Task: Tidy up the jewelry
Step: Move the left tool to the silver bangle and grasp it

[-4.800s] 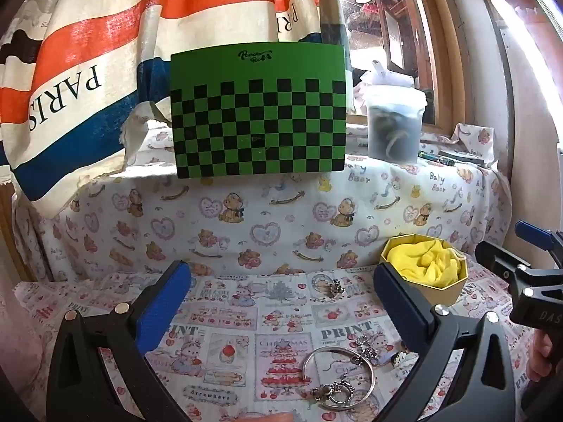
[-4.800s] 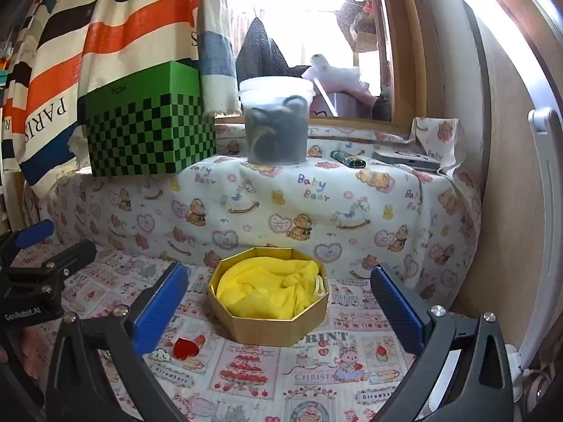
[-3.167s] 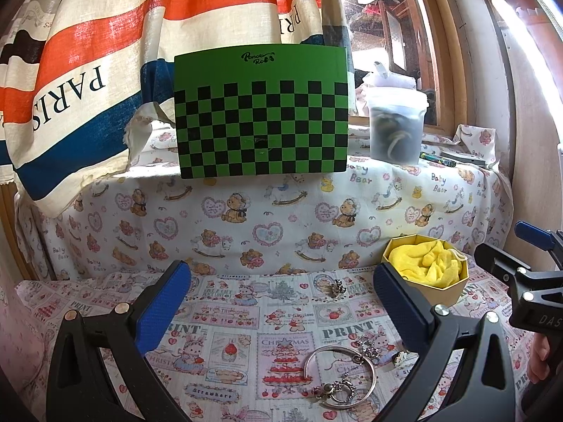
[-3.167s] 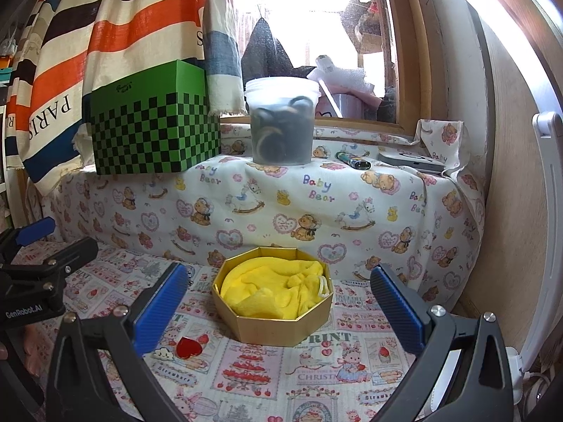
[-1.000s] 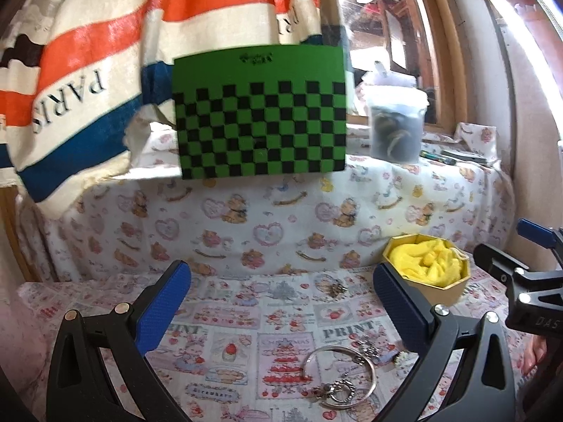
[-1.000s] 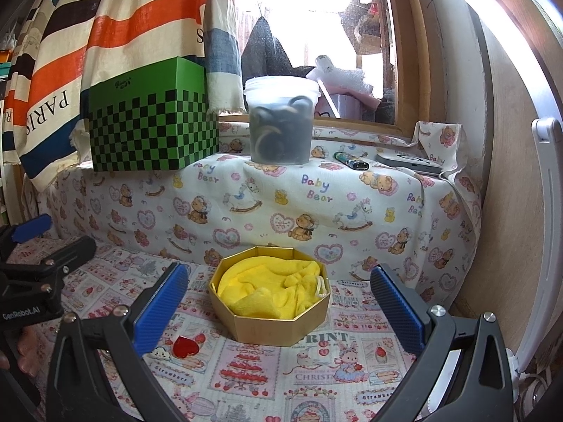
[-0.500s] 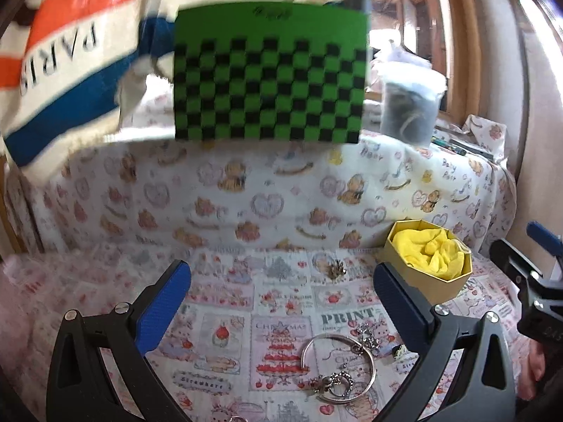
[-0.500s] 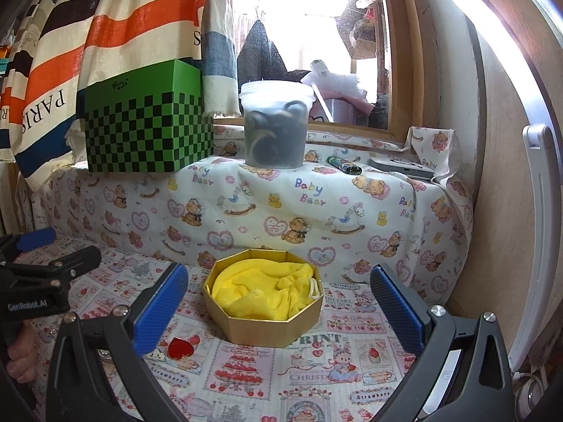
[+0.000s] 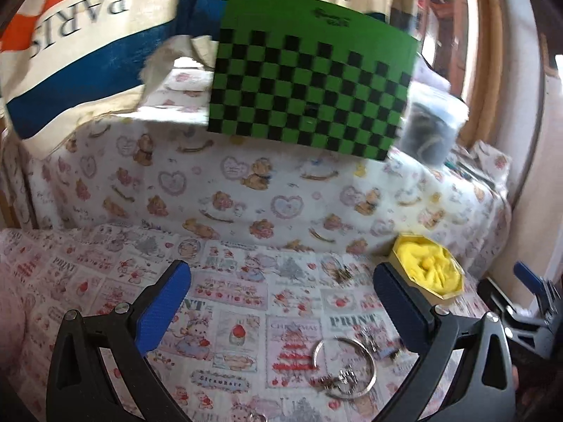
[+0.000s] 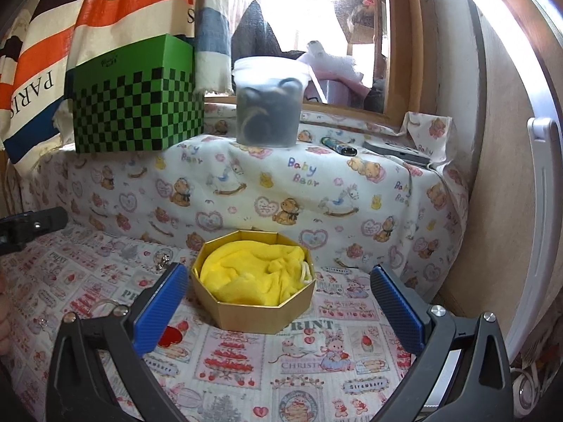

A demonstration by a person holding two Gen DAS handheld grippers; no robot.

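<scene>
A gold octagonal box (image 10: 253,313) lined with yellow cloth (image 10: 253,274) sits on the printed tablecloth, also seen as the box (image 9: 447,293) at the right of the left wrist view. A silver bangle (image 9: 343,365) with small charms lies on the cloth just inside my left gripper's right finger. A small brooch (image 9: 341,273) lies farther back. A red heart piece (image 10: 170,336) rests beside my right gripper's left finger. My left gripper (image 9: 281,302) is open and holds nothing. My right gripper (image 10: 278,302) is open, facing the box.
A green checkered box (image 10: 137,105) and a lidded plastic tub (image 10: 269,105) stand on the raised cloth-covered ledge behind. A striped PARIS fabric (image 9: 81,42) hangs at the left. A wooden wall (image 10: 503,176) closes the right side.
The left gripper has tilted and swung, so its view is blurred and rotated; the bangle sits nearer its right finger. The right gripper shifted slightly, the box now closer to centre.
</scene>
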